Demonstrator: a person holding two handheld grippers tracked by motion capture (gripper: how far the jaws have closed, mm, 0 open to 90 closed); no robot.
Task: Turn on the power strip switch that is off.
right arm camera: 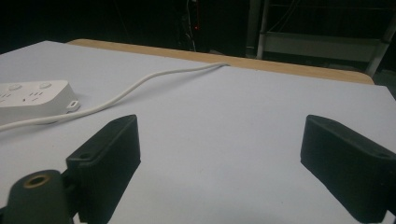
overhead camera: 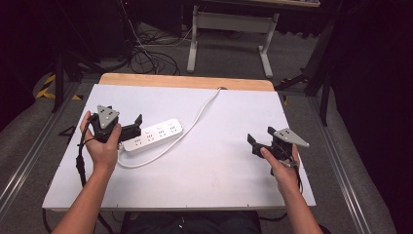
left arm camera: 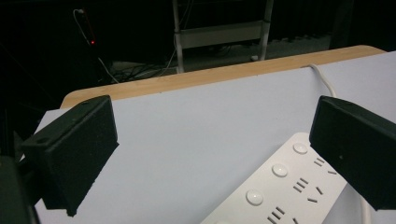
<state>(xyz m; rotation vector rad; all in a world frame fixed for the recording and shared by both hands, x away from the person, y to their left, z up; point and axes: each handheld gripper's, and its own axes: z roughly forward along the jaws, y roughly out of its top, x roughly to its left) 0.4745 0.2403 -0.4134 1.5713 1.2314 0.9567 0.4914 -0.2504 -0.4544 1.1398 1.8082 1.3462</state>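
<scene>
While the high view shows the left tool spread beside the near end of the white power strip on the desk, the right tool waits, also spread, well apart. From the left gripper view, the power strip looks rigid, light and smooth, best pinched across its narrow sides. Seen from the right gripper view, its limp cord trails to the far edge, with bare desk all around.

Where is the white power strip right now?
In the high view the power strip lies left of centre on the white table, right beside the open left tongs, far from the right tongs.
</scene>
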